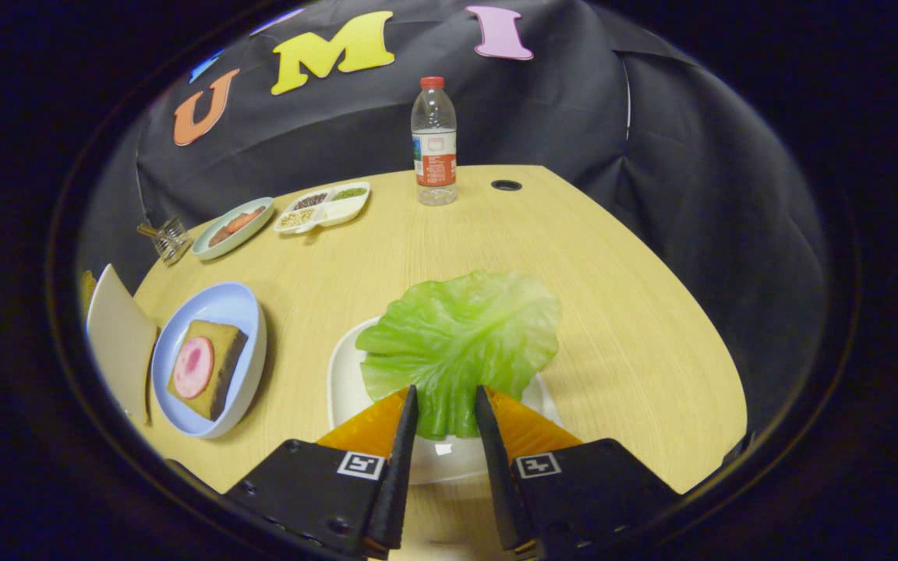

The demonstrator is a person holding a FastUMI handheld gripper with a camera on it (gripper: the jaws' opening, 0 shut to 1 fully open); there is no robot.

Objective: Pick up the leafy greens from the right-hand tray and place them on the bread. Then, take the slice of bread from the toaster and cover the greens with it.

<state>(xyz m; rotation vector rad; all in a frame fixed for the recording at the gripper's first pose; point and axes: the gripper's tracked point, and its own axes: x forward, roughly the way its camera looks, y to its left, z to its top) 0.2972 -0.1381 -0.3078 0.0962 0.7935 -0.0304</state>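
Tongs [446, 399] pinch the near edge of the leafy greens [461, 343] between both fingers, over the white tray [344, 382]. Bread [209, 368] with a pink slice lies in the blue plate [242, 312] to the left, apart.

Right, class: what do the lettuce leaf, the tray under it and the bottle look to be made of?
Lettuce leaf, with the jaws on either side of its near edge: probably plastic or silicone, waxy with moulded veins. White tray: smooth, glossy, plastic or ceramic. Bottle: clear plastic, red cap.
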